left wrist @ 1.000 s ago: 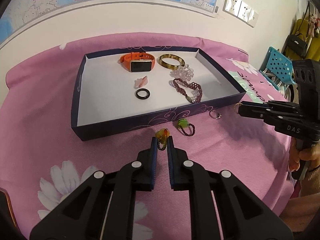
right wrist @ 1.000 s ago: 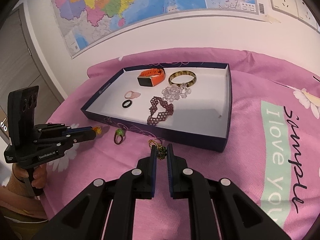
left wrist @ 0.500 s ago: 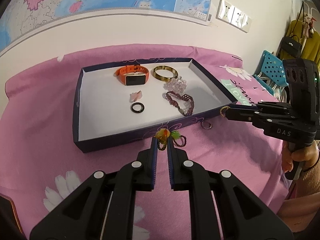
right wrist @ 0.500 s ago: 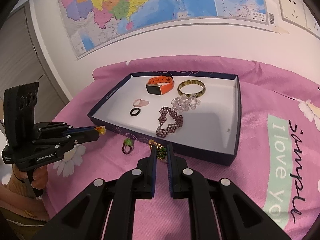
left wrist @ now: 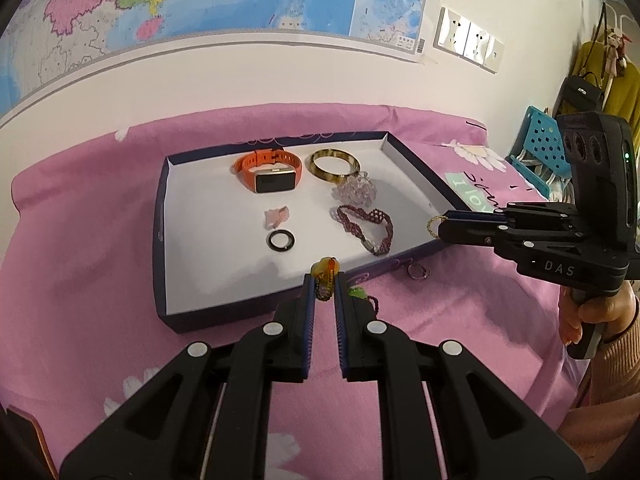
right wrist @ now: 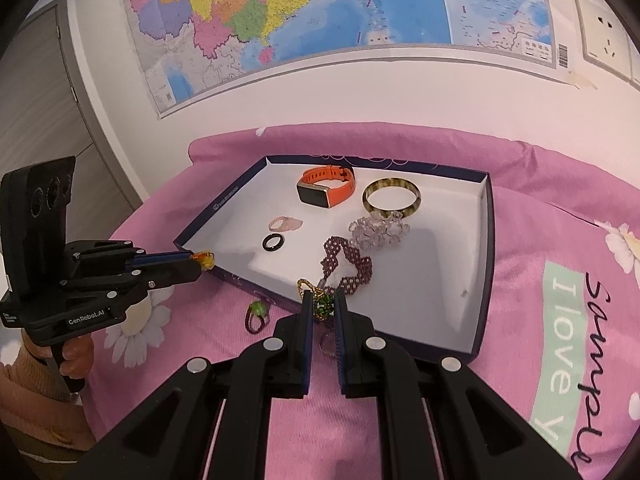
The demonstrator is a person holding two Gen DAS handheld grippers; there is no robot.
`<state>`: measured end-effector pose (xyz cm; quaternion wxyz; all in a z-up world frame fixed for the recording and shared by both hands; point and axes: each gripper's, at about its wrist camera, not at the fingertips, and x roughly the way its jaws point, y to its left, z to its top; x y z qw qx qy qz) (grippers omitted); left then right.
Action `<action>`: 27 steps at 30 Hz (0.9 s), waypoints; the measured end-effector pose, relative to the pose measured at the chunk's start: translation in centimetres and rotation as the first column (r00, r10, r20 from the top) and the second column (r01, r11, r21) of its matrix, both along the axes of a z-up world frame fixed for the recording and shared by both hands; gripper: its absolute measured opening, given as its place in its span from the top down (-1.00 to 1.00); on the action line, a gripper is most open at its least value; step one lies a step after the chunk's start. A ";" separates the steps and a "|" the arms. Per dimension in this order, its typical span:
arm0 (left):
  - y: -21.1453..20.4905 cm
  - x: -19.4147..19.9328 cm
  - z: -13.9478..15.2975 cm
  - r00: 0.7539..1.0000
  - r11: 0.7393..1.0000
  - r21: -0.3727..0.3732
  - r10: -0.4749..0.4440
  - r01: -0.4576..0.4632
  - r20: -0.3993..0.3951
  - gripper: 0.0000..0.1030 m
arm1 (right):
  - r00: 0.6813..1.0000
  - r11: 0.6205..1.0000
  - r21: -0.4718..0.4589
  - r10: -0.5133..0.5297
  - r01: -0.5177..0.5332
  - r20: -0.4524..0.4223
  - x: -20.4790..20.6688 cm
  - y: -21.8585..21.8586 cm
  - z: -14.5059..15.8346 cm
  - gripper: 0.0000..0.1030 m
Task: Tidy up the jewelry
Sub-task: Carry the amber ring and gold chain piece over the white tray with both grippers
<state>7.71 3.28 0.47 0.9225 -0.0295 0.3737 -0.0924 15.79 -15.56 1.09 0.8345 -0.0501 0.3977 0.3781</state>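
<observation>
Left tool (left wrist: 324, 285): you pinch one amber bead ring (left wrist: 326, 270).
Right tool (right wrist: 323, 304): you pinch one green-stone gold ring (right wrist: 322, 305).
Tray (left wrist: 160, 240), 12 o'clock: one orange watch (left wrist: 269, 171), one bangle (left wrist: 333, 164).

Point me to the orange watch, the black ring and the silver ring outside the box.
orange watch (left wrist: 274, 181), left wrist view, screen face.
black ring (left wrist: 281, 240), left wrist view, band's left edge.
silver ring (left wrist: 418, 271), left wrist view, band.

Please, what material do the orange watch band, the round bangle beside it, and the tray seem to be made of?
Orange watch band: looks like matte silicone or rubber; the colour is even with no shine. Bangle: glossy and mottled brown-yellow, so perhaps resin, horn or stone; I cannot tell which. Tray: seems to be cardboard, with thin folded walls, dark printed outside and plain white inside.
</observation>
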 end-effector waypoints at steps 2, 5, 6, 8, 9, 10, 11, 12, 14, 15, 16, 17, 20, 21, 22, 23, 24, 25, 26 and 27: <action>0.0 0.3 0.1 1.000 1.000 0.003 -0.001 0.001 0.002 0.80 | 1.000 1.000 0.000 0.004 -0.004 0.000 0.2 0.2 0.0 0.83; 0.0 0.6 0.2 1.000 1.000 0.005 -0.001 0.001 0.003 0.80 | 1.000 1.000 -0.002 0.007 -0.007 0.003 0.5 0.5 0.2 0.83; -0.1 0.6 0.2 1.000 1.000 0.004 -0.001 0.001 0.003 0.80 | 1.000 1.000 -0.001 0.009 -0.009 0.004 0.5 0.5 0.2 0.83; 0.0 0.8 0.2 1.000 1.000 0.001 -0.002 0.002 0.002 0.80 | 1.000 1.000 -0.003 0.011 -0.011 0.007 0.8 0.7 0.3 0.83; -0.1 0.9 0.2 1.000 1.000 0.001 -0.001 0.001 0.002 0.80 | 1.000 1.000 -0.003 0.012 -0.012 0.009 0.9 0.8 0.3 0.83; -0.1 0.9 0.2 1.000 1.000 0.003 0.000 0.000 0.002 0.80 | 1.000 1.000 -0.004 0.012 -0.012 0.010 1.0 0.9 0.3 0.83; -0.1 1.0 0.2 1.000 1.000 0.003 0.000 0.000 0.002 0.80 | 1.000 1.000 -0.005 0.012 -0.012 0.011 1.1 1.0 0.4 0.83; -0.1 1.1 0.3 1.000 1.000 0.004 0.001 -0.001 0.002 0.80 | 1.000 1.000 -0.005 0.013 -0.013 0.010 1.2 1.1 0.3 0.83; 0.0 1.2 0.3 1.000 1.000 0.005 0.002 -0.002 0.002 0.80 | 1.000 1.000 -0.008 0.015 -0.015 0.010 1.5 1.3 0.3 0.83; 0.0 1.2 0.3 1.000 1.000 0.005 0.003 -0.003 0.002 0.80 | 1.000 1.000 -0.009 0.015 -0.015 0.009 1.6 1.4 0.3 0.83; 0.0 1.4 0.3 1.000 1.000 0.004 0.004 -0.004 0.000 0.80 | 1.000 1.000 -0.008 0.016 -0.016 0.007 1.7 1.4 0.3 0.83; 0.1 1.6 0.3 1.000 1.000 0.003 0.005 -0.005 -0.002 0.80 | 1.000 1.000 -0.008 0.017 -0.017 0.006 1.8 1.4 0.3 0.83; 0.1 2.1 0.2 1.000 1.000 0.007 0.006 -0.006 -0.006 0.80 | 1.000 1.000 -0.010 0.019 -0.019 0.005 2.1 1.5 0.2 0.83; 0.1 2.3 0.2 1.000 1.000 0.007 0.006 -0.006 -0.007 0.80 | 1.000 1.000 -0.011 0.019 -0.019 0.004 2.2 1.6 0.2 0.83; 0.2 2.4 0.2 1.000 1.000 0.008 0.006 -0.006 -0.009 0.80 | 1.000 1.000 -0.012 0.018 -0.018 0.003 2.3 1.6 0.2 0.83; 0.1 2.5 0.1 1.000 1.000 0.009 0.006 -0.006 -0.009 0.80 | 1.000 1.000 -0.013 0.017 -0.017 0.003 2.4 1.6 0.2 0.84; 0.2 2.6 0.1 1.000 1.000 0.010 0.006 -0.006 -0.011 0.80 | 1.000 1.000 -0.013 0.016 -0.016 0.001 2.5 1.7 0.1 0.83; 0.2 2.7 0.1 1.000 1.000 0.010 0.006 -0.006 -0.012 0.80 | 1.000 1.000 -0.012 0.016 -0.016 -0.002 2.7 1.7 0.0 0.83; 0.2 2.8 0.1 1.000 1.000 0.011 0.007 -0.007 -0.012 0.80 | 1.000 1.000 -0.013 0.016 -0.016 -0.004 2.8 1.7 0.0 0.83; 0.2 2.9 0.0 1.000 1.000 0.011 0.007 -0.007 -0.013 0.80 | 1.000 1.000 -0.015 0.014 -0.015 -0.007 3.0 1.7 -0.1 0.83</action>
